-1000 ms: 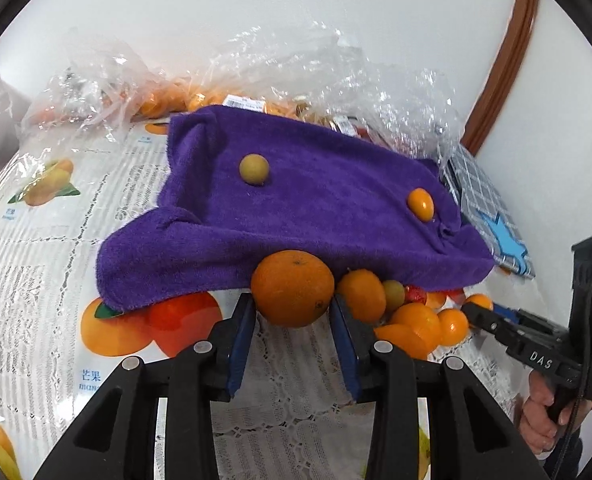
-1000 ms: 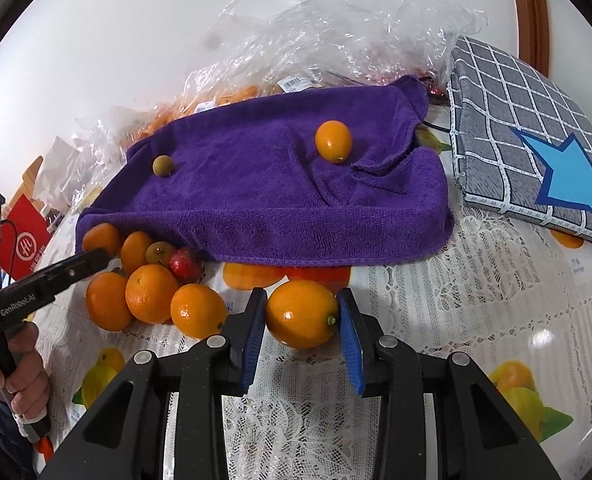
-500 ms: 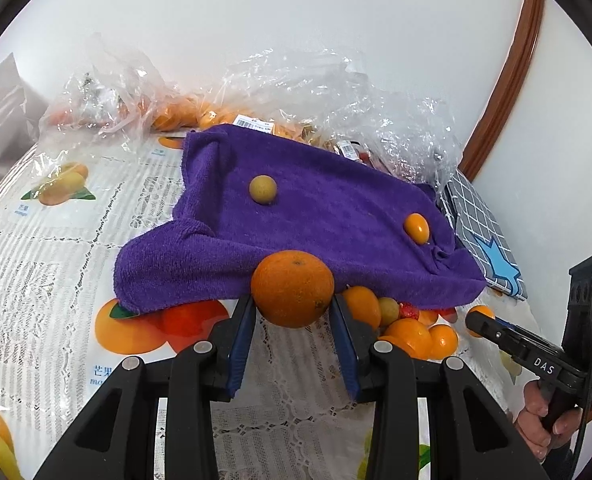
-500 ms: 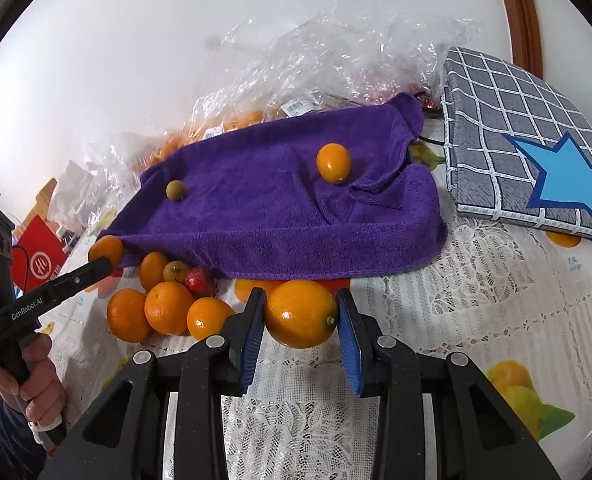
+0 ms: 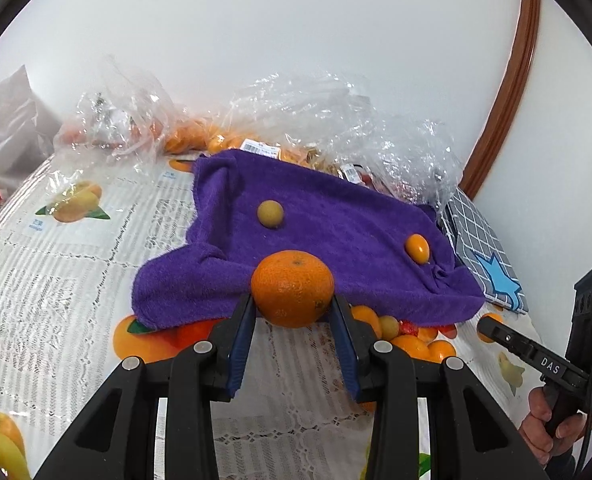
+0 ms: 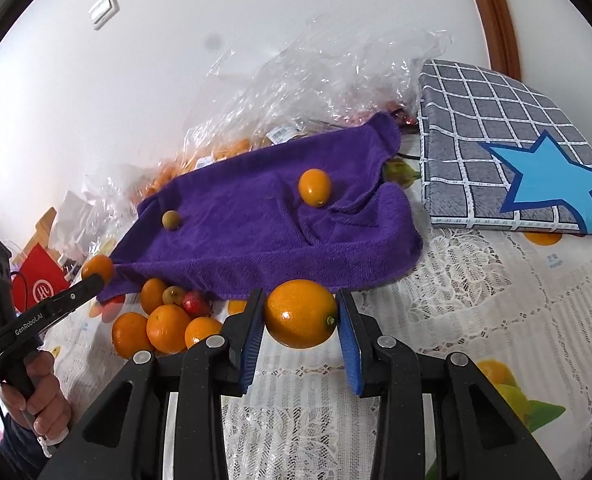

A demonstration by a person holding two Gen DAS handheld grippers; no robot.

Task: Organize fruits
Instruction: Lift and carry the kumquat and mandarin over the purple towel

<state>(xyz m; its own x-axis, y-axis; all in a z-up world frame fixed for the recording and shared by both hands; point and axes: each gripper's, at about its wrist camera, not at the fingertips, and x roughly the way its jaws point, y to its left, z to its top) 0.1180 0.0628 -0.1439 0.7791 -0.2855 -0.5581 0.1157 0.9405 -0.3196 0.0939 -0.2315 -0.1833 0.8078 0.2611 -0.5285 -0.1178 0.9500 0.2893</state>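
My left gripper (image 5: 292,300) is shut on a round orange (image 5: 292,294) and holds it above the table, in front of a purple towel (image 5: 336,240). My right gripper (image 6: 301,314) is shut on a smooth oval orange fruit (image 6: 301,314), also lifted in front of the towel (image 6: 256,224). On the towel lie a small yellow-green fruit (image 5: 270,213) and a small orange kumquat (image 5: 417,248). A pile of oranges (image 6: 164,326) with a red fruit (image 6: 195,303) sits at the towel's front edge.
Clear plastic bags with more fruit (image 5: 296,136) lie behind the towel against the wall. A grey checked cushion with a blue star (image 6: 516,152) lies to the right. The table carries a white lace cloth with fruit prints (image 5: 56,280). A red bag (image 6: 40,284) stands at the far left.
Both grippers have risen and pulled back with their fruit, so the towel and fruit pile look farther and lower. Both stay shut on their fruit.
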